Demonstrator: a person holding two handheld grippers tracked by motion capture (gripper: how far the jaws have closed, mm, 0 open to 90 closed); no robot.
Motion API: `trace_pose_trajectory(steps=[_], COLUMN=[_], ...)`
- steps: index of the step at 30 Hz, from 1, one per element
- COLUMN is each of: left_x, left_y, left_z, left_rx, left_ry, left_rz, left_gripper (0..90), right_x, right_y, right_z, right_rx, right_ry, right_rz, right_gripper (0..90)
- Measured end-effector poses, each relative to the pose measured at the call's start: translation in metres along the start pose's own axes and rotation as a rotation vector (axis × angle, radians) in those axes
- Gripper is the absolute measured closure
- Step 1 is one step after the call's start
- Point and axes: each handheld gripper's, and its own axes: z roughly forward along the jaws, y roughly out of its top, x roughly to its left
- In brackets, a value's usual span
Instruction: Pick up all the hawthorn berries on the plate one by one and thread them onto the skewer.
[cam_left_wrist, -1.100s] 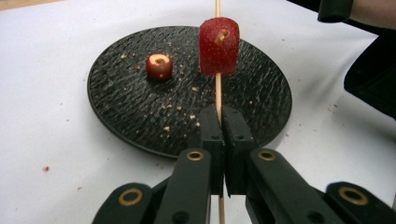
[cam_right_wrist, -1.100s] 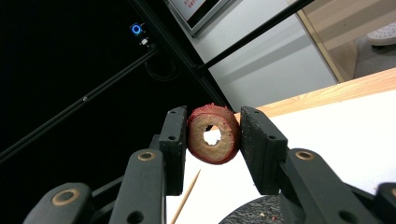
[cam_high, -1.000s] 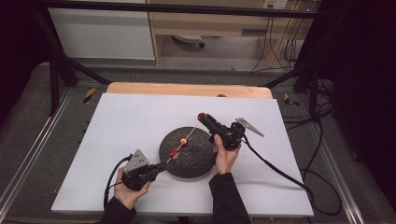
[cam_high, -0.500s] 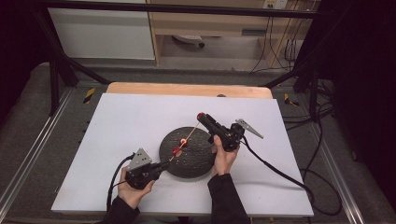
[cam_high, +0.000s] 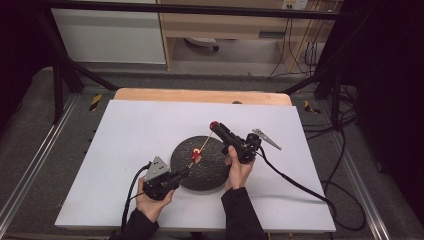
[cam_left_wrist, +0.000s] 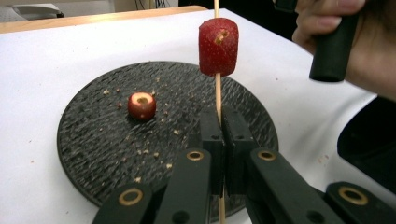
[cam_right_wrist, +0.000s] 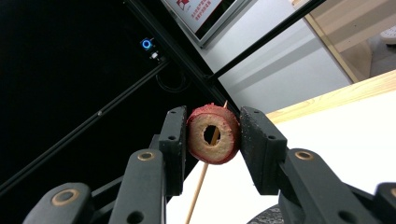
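Threading about half done by my read: left gripper (cam_left_wrist: 223, 140) fingers clamped on skewer (cam_left_wrist: 217, 95) with one fruit piece (cam_left_wrist: 218, 46) on, right gripper (cam_right_wrist: 212, 135) fingers clamped on cored slice (cam_right_wrist: 214, 134) at the tip, last piece (cam_left_wrist: 141, 105) waiting on black plate (cam_left_wrist: 93, 140).

The round plate (cam_left_wrist: 93, 154) looks like dark slate, matt and roughly ridged, dusted with pale crumbs. The skewer (cam_left_wrist: 217, 93) is thin, pale wood, smooth and dry. The strawberry piece (cam_left_wrist: 218, 46) on it has a glossy red, pitted skin; the cored slice (cam_right_wrist: 214, 134) shows a matt, spongy cream face. The table cover (cam_high: 135, 130) looks like smooth white paper over a light wooden board (cam_high: 200, 96). The gripper jaws are matt black plastic with brass-coloured rivets.
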Motion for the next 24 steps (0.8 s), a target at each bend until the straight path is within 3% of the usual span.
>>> trace_pose_trajectory(steps=[9, 24], left_x=[0.000, 0.003], left_y=[0.013, 0.023], left_z=[0.010, 0.023], left_rx=[-0.001, 0.015], left_ry=[-0.002, -0.010], left_rz=[-0.010, -0.011], left_gripper=[88.0, 88.0], right_x=[0.002, 0.005], right_y=[-0.003, -0.016], right_z=[-0.001, -0.005], right_rx=[0.020, 0.076], right_ry=[0.006, 0.007], right_rz=[-0.002, -0.053], right_gripper=[63.2, 63.3])
